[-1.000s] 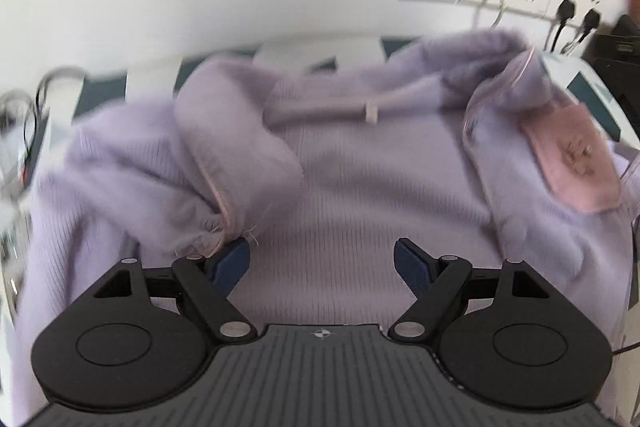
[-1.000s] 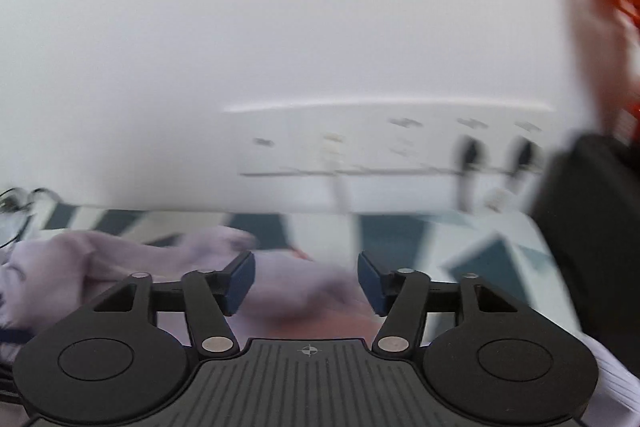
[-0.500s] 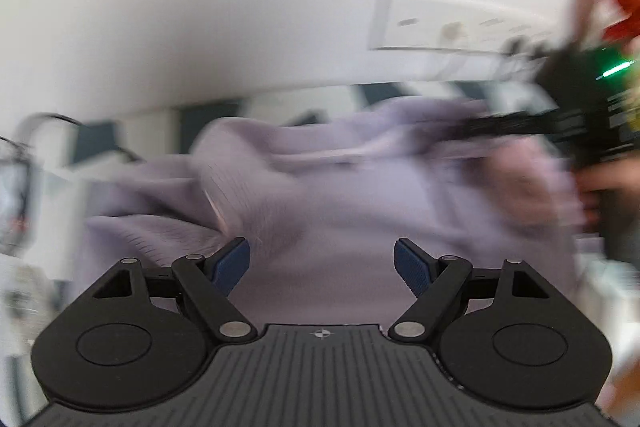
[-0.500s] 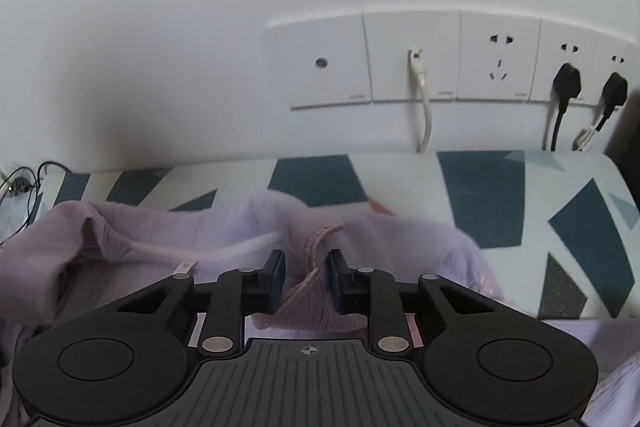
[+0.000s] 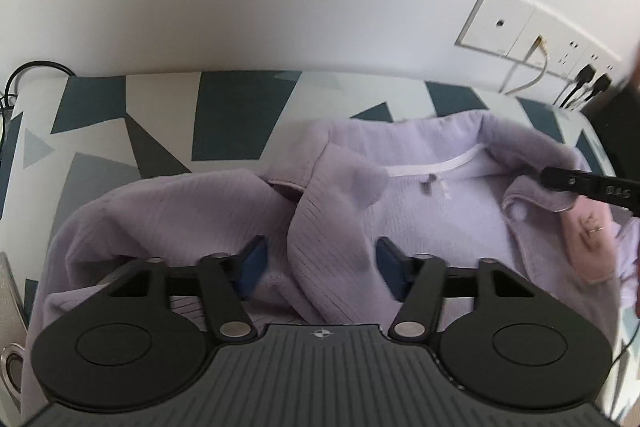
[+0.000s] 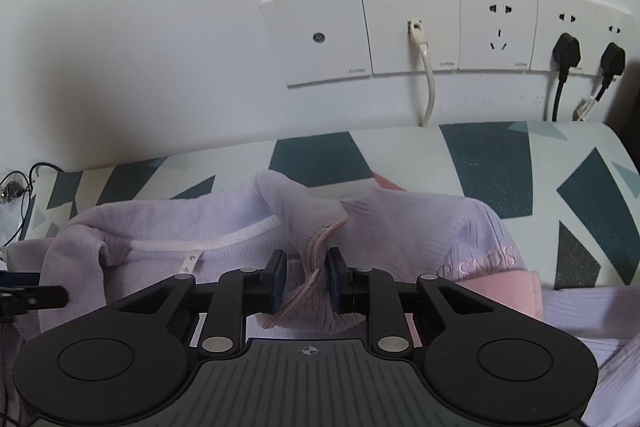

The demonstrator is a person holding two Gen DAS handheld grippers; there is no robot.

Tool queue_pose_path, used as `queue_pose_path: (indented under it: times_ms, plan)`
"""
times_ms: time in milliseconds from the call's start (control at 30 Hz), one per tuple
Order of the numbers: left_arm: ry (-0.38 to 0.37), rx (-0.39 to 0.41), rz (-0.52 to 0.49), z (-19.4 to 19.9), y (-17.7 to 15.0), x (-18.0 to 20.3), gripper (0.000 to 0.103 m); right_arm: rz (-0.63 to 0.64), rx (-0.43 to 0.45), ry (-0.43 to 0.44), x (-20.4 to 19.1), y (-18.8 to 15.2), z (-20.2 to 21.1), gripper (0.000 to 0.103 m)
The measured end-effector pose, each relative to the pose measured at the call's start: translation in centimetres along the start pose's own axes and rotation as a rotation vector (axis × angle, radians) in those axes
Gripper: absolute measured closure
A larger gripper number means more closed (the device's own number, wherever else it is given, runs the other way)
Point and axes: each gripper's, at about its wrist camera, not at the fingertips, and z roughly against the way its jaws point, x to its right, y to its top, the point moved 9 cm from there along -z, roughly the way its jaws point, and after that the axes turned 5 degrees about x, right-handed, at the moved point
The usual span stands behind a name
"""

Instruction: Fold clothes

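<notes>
Here the lilac cardigan (image 5: 432, 211) lies spread on the patterned tabletop (image 5: 168, 115), its collar toward the far edge by the wall sockets (image 6: 412, 31). The right hand-held gripper (image 6: 307, 283) is clenched on a pink-trimmed front edge. The left hand-held gripper (image 5: 320, 267) has just been closing, a ribbed fold standing between its jaws, its pads (image 5: 252, 263) not visibly pressing it.

Soft, even indoor light; sharp centres, fisheye bending and dark corners, a dim shadow on the wall (image 6: 80, 83).
</notes>
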Motion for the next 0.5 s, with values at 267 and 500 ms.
queue_pose_path:
  times_ms: [267, 500]
  plan:
    - [0.115, 0.155, 0.042, 1.3, 3.5, -2.3, 0.09, -0.077, -0.056, 0.077, -1.0, -0.2, -1.3, 0.093]
    - [0.326, 0.327, -0.03, 1.5, 12.0, -4.7, 0.09, -0.273, 0.06, 0.185, -4.6, 4.9, -5.0, 0.094]
